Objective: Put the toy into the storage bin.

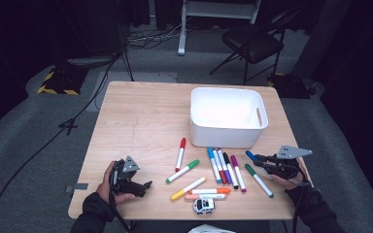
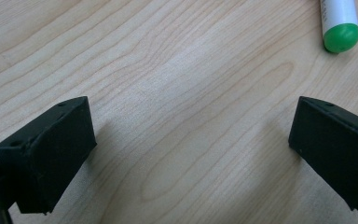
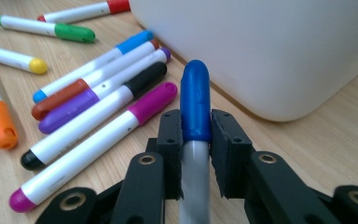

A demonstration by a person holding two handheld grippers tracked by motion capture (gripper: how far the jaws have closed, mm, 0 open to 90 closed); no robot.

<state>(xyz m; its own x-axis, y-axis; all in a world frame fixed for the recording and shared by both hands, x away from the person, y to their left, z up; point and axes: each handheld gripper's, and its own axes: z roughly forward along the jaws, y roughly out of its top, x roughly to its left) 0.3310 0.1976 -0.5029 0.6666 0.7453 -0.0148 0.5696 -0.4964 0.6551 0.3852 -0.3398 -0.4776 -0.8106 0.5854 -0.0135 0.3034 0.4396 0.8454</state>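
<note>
My right gripper (image 3: 196, 135) is shut on a dark blue marker (image 3: 195, 100), its cap pointing toward the white bin (image 3: 279, 46). In the high view the right gripper (image 1: 260, 160) is at the table's right edge, with the blue marker (image 1: 250, 155) poking out to the left, just in front of the white bin (image 1: 227, 138). At the front left my left gripper (image 1: 143, 187) rests on the table, jaws spread wide over bare wood (image 2: 186, 121). A green marker cap (image 2: 340, 35) lies beyond its fingers.
Several markers lie side by side in the middle of the table (image 1: 226, 167), with red (image 1: 180, 154), green (image 1: 182, 171), yellow (image 1: 188, 188) and orange (image 1: 210, 191) ones to their left. A small white toy car (image 1: 203, 205) sits at the front edge. A black chair (image 1: 255, 41) stands beyond the table.
</note>
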